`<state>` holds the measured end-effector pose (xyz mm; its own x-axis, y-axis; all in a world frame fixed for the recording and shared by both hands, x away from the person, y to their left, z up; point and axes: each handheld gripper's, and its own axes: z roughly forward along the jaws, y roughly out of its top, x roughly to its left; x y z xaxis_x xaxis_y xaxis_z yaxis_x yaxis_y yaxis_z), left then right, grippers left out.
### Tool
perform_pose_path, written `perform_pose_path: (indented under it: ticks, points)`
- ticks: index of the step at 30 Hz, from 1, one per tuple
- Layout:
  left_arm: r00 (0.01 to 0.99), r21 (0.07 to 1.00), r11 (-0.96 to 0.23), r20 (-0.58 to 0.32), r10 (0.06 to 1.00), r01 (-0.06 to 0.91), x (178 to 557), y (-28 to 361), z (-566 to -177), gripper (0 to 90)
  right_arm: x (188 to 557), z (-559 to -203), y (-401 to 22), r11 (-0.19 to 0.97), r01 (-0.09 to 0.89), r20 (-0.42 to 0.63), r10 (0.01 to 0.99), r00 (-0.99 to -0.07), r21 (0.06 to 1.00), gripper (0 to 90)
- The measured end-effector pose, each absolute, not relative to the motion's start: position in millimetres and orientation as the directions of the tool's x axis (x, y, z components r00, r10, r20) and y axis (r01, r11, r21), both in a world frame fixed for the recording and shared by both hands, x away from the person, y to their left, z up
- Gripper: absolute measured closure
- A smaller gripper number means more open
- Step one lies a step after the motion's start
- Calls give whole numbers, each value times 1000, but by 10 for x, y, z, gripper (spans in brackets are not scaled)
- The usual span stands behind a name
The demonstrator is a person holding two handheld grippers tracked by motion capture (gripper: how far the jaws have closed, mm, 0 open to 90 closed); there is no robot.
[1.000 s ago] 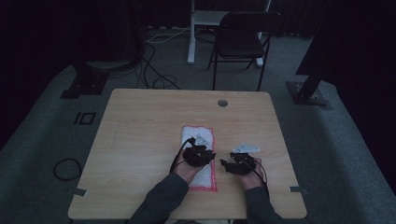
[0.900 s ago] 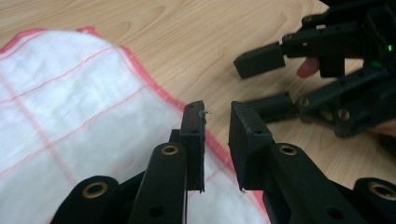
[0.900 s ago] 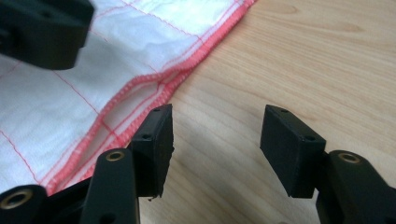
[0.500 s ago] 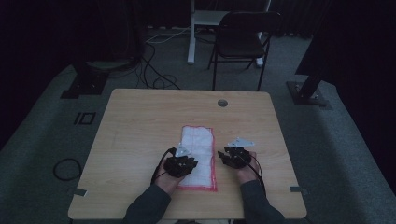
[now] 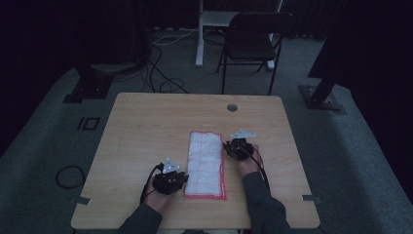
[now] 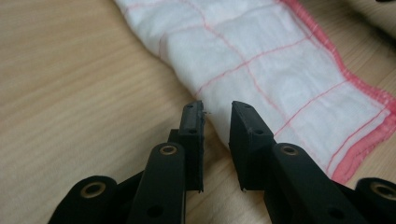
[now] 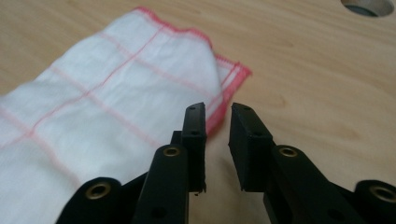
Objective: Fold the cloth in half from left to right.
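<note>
A white cloth [image 5: 207,163] with red grid lines and a red hem lies as a long folded strip on the wooden table [image 5: 146,131]. My left gripper [image 5: 181,179] sits at the strip's near left edge. In the left gripper view its jaws [image 6: 217,112] stand a little apart over bare wood, with the cloth [image 6: 261,60] just ahead of them. My right gripper [image 5: 227,147] is at the strip's right edge. Its jaws [image 7: 217,112] have just been closing, and a narrow gap with nothing in it remains beside the cloth's red-hemmed corner [image 7: 107,93].
A round cable hole [image 5: 232,107] is in the table's far side, also in the right gripper view [image 7: 366,5]. A dark chair [image 5: 253,36] stands beyond the table. Cables [image 5: 160,78] and stand bases [image 5: 90,87] lie on the grey floor.
My left hand slid left and toward the near edge, off the cloth. My right hand moved away along the cloth's right edge. The cloth now lies as a flat, fully visible strip.
</note>
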<state>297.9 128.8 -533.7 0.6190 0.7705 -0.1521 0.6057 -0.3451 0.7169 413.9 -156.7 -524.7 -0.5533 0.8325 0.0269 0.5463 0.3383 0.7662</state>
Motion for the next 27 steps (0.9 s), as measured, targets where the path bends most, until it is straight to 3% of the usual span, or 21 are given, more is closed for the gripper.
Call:
perform_pose_path:
  ticks: [5, 9, 13, 18, 27]
  points:
    - [611, 715, -337, -157, 776, 612, 2967, 1324, -5355, 756, 4343, -5254, -1461, 348, 543, -3, 843, -537, 764, 801]
    - [609, 712, -337, -159, 777, 616, 2958, 1336, -5374, 756, 4508, -5246, -1474, 276, 587, 63, 869, -490, 761, 805]
    - [609, 709, -338, -163, 776, 619, 2966, 1326, -5398, 756, 4599, -5247, -1416, 323, 591, 21, 866, -500, 739, 796]
    - [610, 708, -338, -164, 775, 620, 2964, 1322, -5402, 755, 4664, -5308, -1342, 371, 601, 8, 846, -533, 708, 754]
    - [610, 708, -335, -169, 774, 622, 2970, 1326, -5405, 755, 4578, -5260, -1234, 410, 549, 21, 787, -616, 729, 584]
